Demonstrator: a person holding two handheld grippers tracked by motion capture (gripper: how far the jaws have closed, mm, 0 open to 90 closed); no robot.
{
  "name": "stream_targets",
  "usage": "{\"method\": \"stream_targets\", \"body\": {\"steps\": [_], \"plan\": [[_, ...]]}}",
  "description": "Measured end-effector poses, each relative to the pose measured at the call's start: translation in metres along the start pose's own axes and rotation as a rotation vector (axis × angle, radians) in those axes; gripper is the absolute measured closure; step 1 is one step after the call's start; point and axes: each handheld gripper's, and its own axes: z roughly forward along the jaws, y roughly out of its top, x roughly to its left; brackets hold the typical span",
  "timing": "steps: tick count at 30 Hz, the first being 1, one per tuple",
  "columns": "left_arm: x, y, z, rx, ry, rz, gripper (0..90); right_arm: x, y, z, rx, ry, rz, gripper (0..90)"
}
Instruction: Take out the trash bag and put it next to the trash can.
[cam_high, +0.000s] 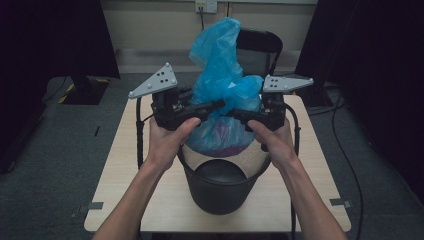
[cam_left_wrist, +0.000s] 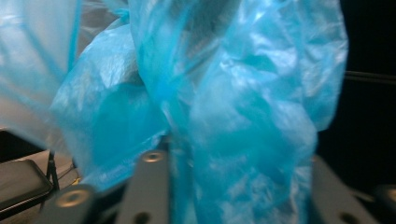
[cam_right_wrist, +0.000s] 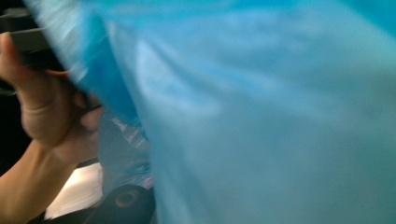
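A blue plastic bag hangs over a black bin in the middle of the table, its full bottom just inside the rim. My left gripper and right gripper meet at the bag's pinched neck from either side, both shut on the plastic. In the left gripper view, crumpled blue bag bunches between the jaws of the left gripper. Blurred blue bag hides the right gripper's jaws in its own view, where the other hand and the bin's rim show at the left.
The light wooden table has bare room on both sides of the bin. A black chair stands behind the table. Cables trail over the grey floor at the right, and dark screens flank the scene.
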Motion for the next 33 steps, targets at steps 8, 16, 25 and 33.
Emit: {"method": "stream_targets", "body": {"steps": [8, 16, 25, 33], "plan": [[0.002, 0.001, -0.007, -0.01, 0.046, 0.003, 36.8, -0.011, 0.004, -0.011, -0.058, -0.052, 0.01, 89.3], [0.004, 0.001, -0.008, -0.004, 0.091, 0.002, 30.2, -0.026, 0.012, -0.012, -0.081, -0.088, 0.028, 89.4], [0.014, 0.0, -0.009, 0.043, 0.143, -0.017, 30.6, -0.047, 0.026, -0.014, -0.099, -0.123, 0.051, 89.4], [0.029, -0.014, 0.005, 0.132, 0.163, -0.07, 33.8, -0.081, 0.024, -0.01, -0.092, -0.148, 0.118, 89.4]]}}
